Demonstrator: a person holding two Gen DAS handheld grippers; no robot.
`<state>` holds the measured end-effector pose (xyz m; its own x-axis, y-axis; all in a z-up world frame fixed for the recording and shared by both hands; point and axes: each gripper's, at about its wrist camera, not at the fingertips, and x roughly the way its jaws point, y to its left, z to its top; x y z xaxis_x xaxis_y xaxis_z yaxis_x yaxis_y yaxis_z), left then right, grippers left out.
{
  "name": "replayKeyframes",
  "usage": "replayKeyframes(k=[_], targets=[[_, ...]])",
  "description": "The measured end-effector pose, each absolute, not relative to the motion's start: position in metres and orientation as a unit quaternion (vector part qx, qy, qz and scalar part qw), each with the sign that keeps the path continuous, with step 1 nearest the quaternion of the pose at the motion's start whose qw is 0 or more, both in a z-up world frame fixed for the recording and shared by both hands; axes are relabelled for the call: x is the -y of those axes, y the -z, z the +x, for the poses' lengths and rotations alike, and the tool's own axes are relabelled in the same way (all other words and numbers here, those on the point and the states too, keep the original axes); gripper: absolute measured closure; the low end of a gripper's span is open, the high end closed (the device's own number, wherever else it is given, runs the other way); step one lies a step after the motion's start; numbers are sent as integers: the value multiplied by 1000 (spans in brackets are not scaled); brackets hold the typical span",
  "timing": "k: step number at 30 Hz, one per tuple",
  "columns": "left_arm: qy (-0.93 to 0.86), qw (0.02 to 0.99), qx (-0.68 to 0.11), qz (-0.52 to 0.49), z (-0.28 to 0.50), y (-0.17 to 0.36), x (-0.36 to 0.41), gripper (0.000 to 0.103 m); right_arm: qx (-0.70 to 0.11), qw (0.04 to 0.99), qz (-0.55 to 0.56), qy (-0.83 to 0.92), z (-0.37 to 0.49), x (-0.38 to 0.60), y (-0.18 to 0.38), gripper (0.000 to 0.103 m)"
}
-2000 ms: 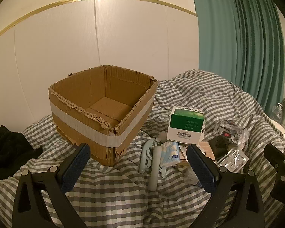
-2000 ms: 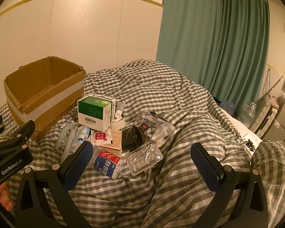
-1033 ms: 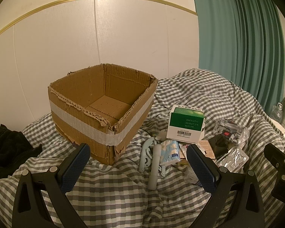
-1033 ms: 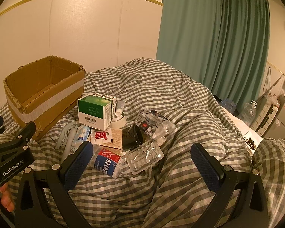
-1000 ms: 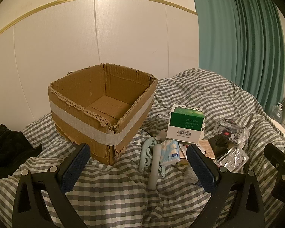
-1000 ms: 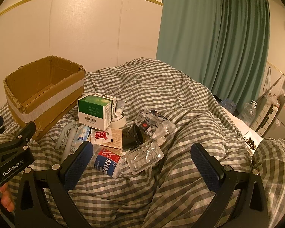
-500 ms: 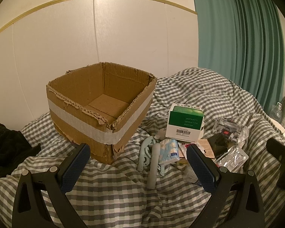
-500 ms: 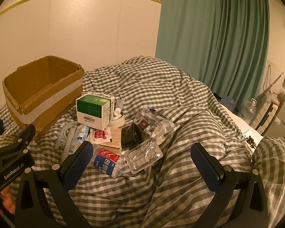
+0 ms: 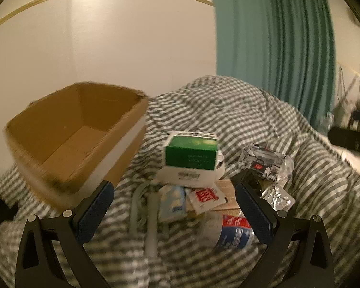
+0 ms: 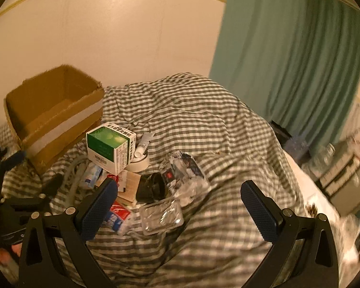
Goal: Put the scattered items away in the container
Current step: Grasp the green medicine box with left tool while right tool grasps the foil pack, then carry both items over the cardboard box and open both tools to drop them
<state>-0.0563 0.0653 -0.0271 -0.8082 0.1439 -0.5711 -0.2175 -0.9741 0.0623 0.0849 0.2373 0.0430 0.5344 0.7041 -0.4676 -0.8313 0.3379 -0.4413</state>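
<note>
An empty cardboard box with a white tape band sits on the checked bedding at the left. To its right lies a pile: a green-and-white carton, a red-and-blue tube, a red-printed sachet, a pale plastic hanger, a crinkled clear packet, a black cup and a blister pack. My left gripper is open just short of the pile. My right gripper is open above the blister pack. Neither holds anything.
Teal curtains hang at the right, a pale wall panel stands behind the box. The checked duvet rises in folds behind the pile. Bedside clutter sits at the far right. The left gripper's body shows at the right wrist view's left edge.
Both grippers have moved forward and closer to the pile, which looms larger now. The left view has swung right, so the box has shifted left. Nothing was picked up.
</note>
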Motion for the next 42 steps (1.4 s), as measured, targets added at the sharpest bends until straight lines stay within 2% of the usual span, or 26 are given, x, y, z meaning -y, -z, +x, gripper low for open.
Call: replayKeyframes(k=[3,6,11,16,22,24,25,26,28,30,31,36,42], targets=[[-947,111,-66,-294,-79,37,-79,0,-103,808,-336,-473,100,-251,-49,0],[-945,116,-61,-301,-103,50,-86,0,-151,792,-332,-490,126,-269,-45,0],[-943,120,-60,-305,-135,71,-90,0,-193,775,-365,-479,167,-303,-21,0],[-935,149,-38,-318,-163,88,-94,0,-279,746,-351,-493,203,-333,2,0],[-932,150,-42,-328,-189,100,-104,0,-308,735,-378,-471,227,-365,31,0],[-929,156,-28,-334,-196,104,-101,0,-316,733,-384,-464,231,-370,39,9],[-927,160,-21,-338,-199,106,-99,5,-323,729,-390,-461,233,-372,44,20],[-926,161,-13,-341,-202,109,-95,5,-327,727,-393,-459,234,-373,47,35],[-927,161,-6,-340,-203,108,-92,6,-329,725,-391,-462,235,-371,49,54],[-927,164,-1,-337,-201,105,-89,7,-324,728,-385,-466,234,-368,46,59],[-928,165,1,-335,-199,102,-87,7,-317,732,-383,-467,232,-366,43,65],[-935,170,-9,-312,-173,76,-82,7,-292,740,-387,-466,219,-359,30,74],[-944,174,-4,-281,-141,24,-67,7,-244,766,-349,-481,186,-335,-13,77]])
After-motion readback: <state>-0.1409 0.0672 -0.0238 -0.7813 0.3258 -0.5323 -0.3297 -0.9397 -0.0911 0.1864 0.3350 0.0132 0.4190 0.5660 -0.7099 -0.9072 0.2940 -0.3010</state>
